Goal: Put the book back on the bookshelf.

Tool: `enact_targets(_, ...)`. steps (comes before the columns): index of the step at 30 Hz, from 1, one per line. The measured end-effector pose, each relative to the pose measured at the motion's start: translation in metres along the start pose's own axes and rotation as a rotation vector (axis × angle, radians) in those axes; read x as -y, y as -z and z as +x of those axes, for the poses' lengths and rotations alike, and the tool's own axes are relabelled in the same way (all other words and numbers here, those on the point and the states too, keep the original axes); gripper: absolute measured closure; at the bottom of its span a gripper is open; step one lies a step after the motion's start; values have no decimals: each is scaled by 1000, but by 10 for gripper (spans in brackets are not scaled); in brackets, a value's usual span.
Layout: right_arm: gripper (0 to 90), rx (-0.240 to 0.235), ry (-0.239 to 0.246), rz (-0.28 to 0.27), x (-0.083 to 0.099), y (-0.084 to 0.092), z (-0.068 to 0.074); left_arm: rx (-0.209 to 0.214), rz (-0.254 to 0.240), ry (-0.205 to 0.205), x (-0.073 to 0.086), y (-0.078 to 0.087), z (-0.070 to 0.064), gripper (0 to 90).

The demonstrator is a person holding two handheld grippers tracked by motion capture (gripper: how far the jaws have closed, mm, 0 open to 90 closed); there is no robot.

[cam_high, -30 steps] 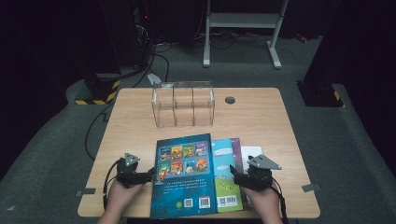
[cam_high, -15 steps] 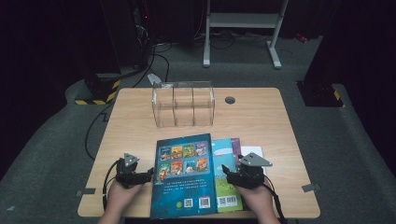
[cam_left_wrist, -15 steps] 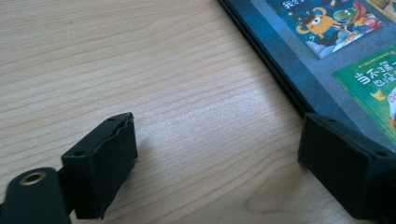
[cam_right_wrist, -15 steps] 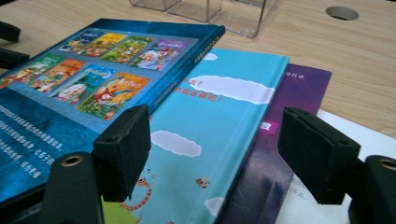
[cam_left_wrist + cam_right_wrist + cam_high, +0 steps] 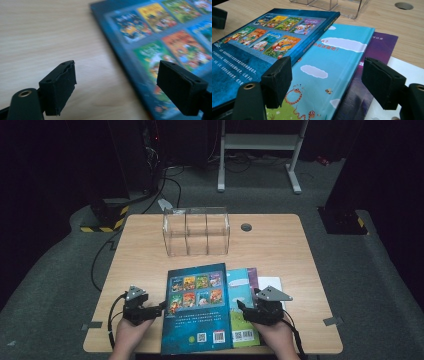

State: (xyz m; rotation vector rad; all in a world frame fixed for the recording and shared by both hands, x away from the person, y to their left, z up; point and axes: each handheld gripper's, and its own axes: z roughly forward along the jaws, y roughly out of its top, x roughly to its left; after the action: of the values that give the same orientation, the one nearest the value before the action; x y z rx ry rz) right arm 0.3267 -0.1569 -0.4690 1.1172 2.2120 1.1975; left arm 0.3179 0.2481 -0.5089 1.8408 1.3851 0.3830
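- The dark blue book (image 5: 197,307) lies flat on the wooden counter (image 5: 140,255), at its near edge, back cover up with a grid of small cover pictures; it is the landmark for everything below.
- It tops a fanned stack: from under its right side a light blue book (image 5: 242,310) sticks out, beyond that a purple book (image 5: 252,277), and farthest right a white sheet (image 5: 272,282).
- The left tool (image 5: 161,307) sits just left of the dark blue book, level with its middle, held in the person's left hand (image 5: 131,332). Its jaws have just been closing a little, yet they stand apart and released; in the left gripper view the book's left edge runs between them, with neither pad pressing on it.
- The right tool (image 5: 241,308) sits just right of the dark blue book, over the light blue book, held in the right hand (image 5: 274,335). Its jaws have narrowed slightly, but they are spread and grasp nothing; in the right gripper view one pad (image 5: 277,80) stands by the dark blue book's right edge and the other over the purple book and white sheet.
- A clear three-compartment box (image 5: 196,232) stands beyond the dark blue book's far edge, well apart from both tools.
- A round hole (image 5: 246,227) in the counter lies to the right of that box.
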Motion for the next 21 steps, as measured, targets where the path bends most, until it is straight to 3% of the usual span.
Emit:
enact_targets(4,246,7,2,-4,0,2,-1,43,31,-10,6,-6,-17,153)
enact_targets(10,247,7,-5,2,3,3,1,77,46,-23,12,-8,-30,143)
enact_targets(13,246,7,-11,8,4,3,2,121,46,-2,16,-8,-33,143)
enact_targets(14,247,6,-13,10,4,2,2,119,41,12,17,-9,-35,133)
enact_targets(21,246,16,-9,23,7,0,7,114,42,-4,17,-9,-35,121)
